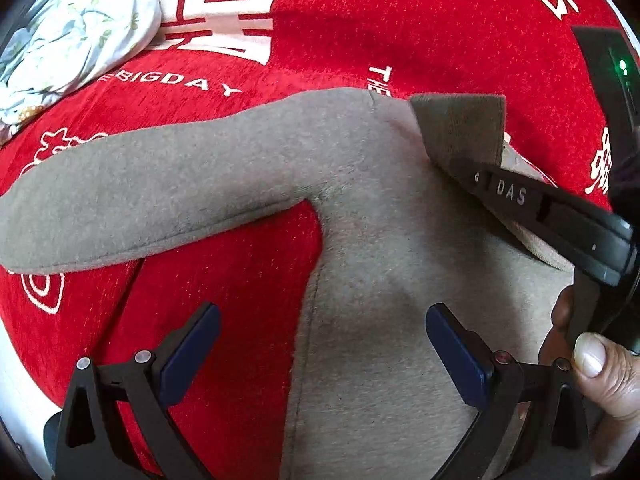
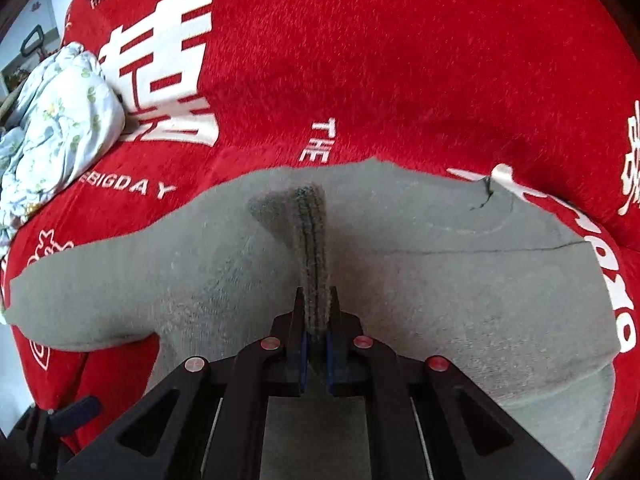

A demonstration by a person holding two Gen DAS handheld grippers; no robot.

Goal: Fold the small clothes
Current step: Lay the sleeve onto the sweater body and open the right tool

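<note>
Grey fleece top (image 2: 400,280) lies flat on the red blanket (image 2: 400,60), one sleeve (image 1: 140,200) stretched out sideways. My right gripper (image 2: 316,328) is clamped on a cuff (image 2: 314,240) lifted above the top's body. My left gripper (image 1: 324,344) hovers over the top, spread wide, nothing between. Floral bundle (image 1: 72,32) lies beyond the sleeve.

You get bright, even daylight in both views, and the red blanket (image 1: 400,40) looks strongly saturated. Shadows are soft: a dim patch lies on the grey top (image 2: 440,280) just ahead of the right claw (image 2: 316,320), around the pinched cuff. In the left wrist view a green indicator light (image 1: 622,66) glows at the far right. Fisheye bending curves the blanket's edges, and the corners go black. The white lettering (image 2: 168,80) smears slightly in the right wrist view; the near claw parts are soft.
</note>
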